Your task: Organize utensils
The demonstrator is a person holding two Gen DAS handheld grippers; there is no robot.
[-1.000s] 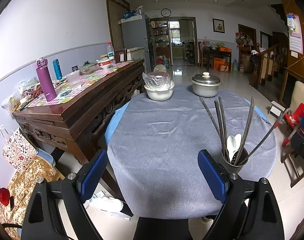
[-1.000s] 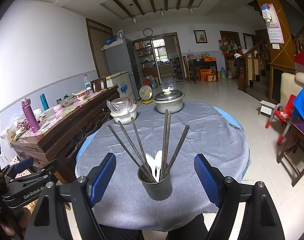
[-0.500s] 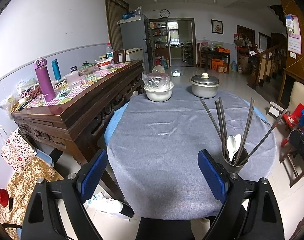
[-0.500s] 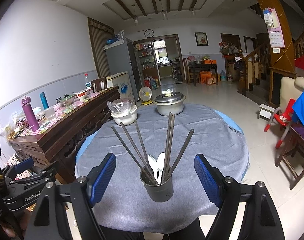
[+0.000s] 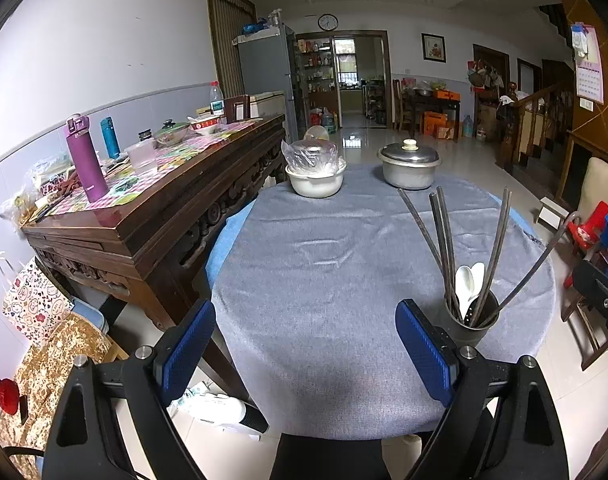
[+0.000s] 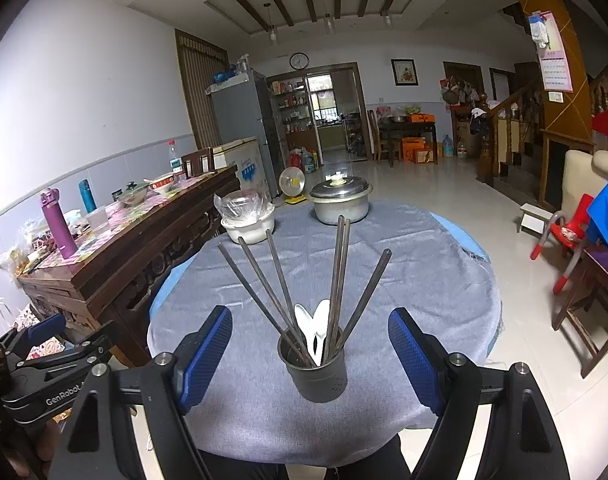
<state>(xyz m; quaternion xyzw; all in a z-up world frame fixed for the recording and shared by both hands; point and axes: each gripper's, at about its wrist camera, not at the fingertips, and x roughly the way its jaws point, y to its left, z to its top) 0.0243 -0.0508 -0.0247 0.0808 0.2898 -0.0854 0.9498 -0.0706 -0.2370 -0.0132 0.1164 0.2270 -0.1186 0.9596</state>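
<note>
Dark utensil cup (image 6: 315,368) stands upright between the right fingers (image 6: 203,356) — dark chopsticks (image 6: 277,280) fanned out, white spoons (image 6: 314,326) inside.

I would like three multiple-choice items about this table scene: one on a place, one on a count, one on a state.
1. Where does the utensil holder stand?
A. on the round table, near its front edge
B. on the wooden sideboard
C. on the floor

2. How many white spoons are in it?
A. none
B. two
C. five

3. How does the metal pot stand?
A. lid on
B. lid off
C. tipped over

Answers:
1 A: it sits on the grey tablecloth, between the right gripper's jaws.
2 B: two white bowls show among the chopsticks.
3 A: the knobbed lid covers it.
</note>
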